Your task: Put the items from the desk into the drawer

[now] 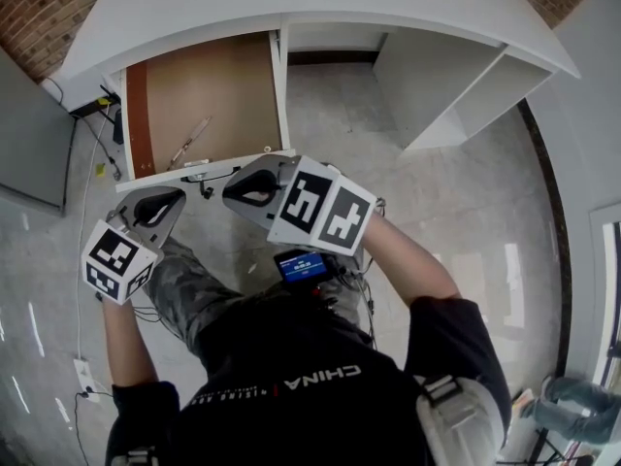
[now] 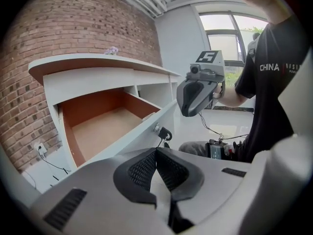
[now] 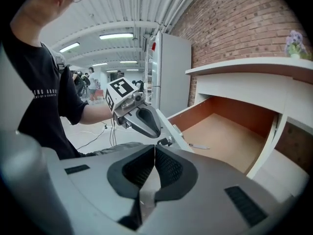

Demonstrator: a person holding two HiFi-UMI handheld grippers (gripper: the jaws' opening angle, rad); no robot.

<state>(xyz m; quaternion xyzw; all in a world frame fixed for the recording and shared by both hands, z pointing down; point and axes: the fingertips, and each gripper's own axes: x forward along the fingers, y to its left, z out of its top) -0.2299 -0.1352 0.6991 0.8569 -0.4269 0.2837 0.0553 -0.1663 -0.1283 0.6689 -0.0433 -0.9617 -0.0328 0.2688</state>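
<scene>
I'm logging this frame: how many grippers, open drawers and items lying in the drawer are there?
grippers: 2, the left gripper and the right gripper
open drawer: 1
thin item lying in it: 1
total: 4

Desk (image 1: 320, 8) white. Drawer (image 1: 223, 85) brown inside, reddish-brown side strip, white front. Wall (image 1: 39, 8) red-brown brick. Floor (image 1: 456, 192) pale grey, marbled. Left gripper (image 1: 160, 205) & right gripper (image 1: 254, 187): light grey, black ribbed pads (image 2: 144, 170), b/w square markers. Shirt (image 1: 310, 396) black w/ white lettering.
</scene>
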